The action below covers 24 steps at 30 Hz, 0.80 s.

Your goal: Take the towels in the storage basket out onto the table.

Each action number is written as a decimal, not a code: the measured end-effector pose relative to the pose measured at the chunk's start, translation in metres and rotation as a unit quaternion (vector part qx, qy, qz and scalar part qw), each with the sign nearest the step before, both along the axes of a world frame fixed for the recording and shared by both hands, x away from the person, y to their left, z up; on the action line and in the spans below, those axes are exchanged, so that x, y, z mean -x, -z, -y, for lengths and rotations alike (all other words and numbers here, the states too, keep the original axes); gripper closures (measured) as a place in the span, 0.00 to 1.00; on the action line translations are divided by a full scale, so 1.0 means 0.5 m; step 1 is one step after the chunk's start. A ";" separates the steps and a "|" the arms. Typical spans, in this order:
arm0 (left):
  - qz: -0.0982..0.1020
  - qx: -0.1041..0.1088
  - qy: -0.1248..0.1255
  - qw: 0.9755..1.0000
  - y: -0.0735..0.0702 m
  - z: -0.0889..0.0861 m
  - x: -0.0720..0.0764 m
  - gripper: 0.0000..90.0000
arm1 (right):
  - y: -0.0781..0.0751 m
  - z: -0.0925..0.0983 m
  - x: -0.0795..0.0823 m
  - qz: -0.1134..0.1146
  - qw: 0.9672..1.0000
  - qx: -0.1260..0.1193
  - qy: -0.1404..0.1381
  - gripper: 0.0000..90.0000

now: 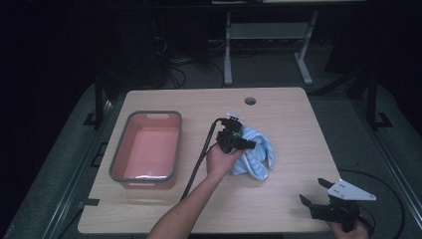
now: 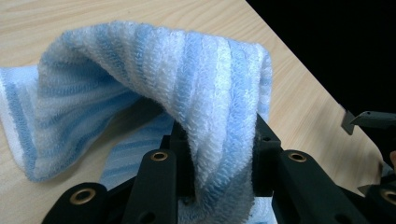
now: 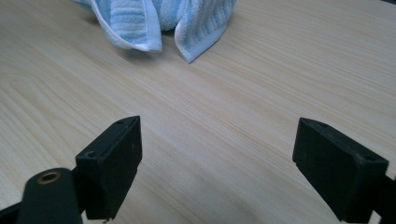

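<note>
A light wooden surface (image 1: 164, 209) is seen from above, in a dim room. On its left side a pink tub (image 1: 146, 149) with a grey rim is placed, open side up. Near the middle, a blue and white striped towel (image 1: 256, 152) is bunched in a loose heap. The left gripper (image 1: 238, 142) is held at the towel's left edge by a hand (image 1: 221, 160), with a black cable trailing back toward the near edge. In the left gripper view, a fold of the towel (image 2: 187, 84) is pinched between the closed black fingers (image 2: 180, 149) and is lifted into an arch above the surface (image 2: 56, 28). The right gripper (image 1: 314, 191) is held at the near right corner of the surface, well apart from the towel. In the right gripper view its fingers (image 3: 116, 158) are spread wide with nothing between them, and the towel's (image 3: 159, 18) hanging edges are seen farther off on the bare wood (image 3: 224, 130).
</note>
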<state>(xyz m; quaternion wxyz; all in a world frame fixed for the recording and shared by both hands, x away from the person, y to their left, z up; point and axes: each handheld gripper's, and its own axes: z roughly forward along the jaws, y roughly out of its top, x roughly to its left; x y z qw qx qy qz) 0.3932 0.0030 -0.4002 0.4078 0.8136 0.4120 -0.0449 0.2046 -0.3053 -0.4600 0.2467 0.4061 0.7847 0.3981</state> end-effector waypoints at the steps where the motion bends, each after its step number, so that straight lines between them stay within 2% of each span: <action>1: -0.001 0.002 0.000 1.000 0.003 0.002 0.001 0.75 | 0.000 0.000 0.000 0.000 1.000 0.001 0.000 0.17; 9: -0.005 -0.003 0.000 1.000 0.020 0.009 0.007 0.73 | 0.000 -0.001 0.001 0.000 1.000 0.000 0.000 0.17; 11: -0.003 -0.011 0.004 1.000 0.021 0.009 0.008 0.72 | 0.000 -0.001 0.001 0.000 1.000 0.000 -0.001 0.17; 13: -0.002 -0.008 0.001 1.000 0.025 0.011 0.009 0.70 | 0.000 -0.001 0.000 0.000 1.000 0.001 -0.001 0.17; 15: -0.001 -0.020 0.005 1.000 0.028 0.012 0.009 0.66 | 0.000 0.000 0.001 0.000 1.000 0.002 -0.001 0.17; 17: 0.000 -0.018 -0.004 1.000 0.031 0.013 0.011 0.62 | 0.000 0.000 0.002 0.001 1.000 0.002 -0.001 0.17; 24: 0.001 -0.012 -0.006 1.000 0.028 0.005 0.016 0.54 | 0.001 0.001 0.004 0.000 1.000 0.001 0.000 0.17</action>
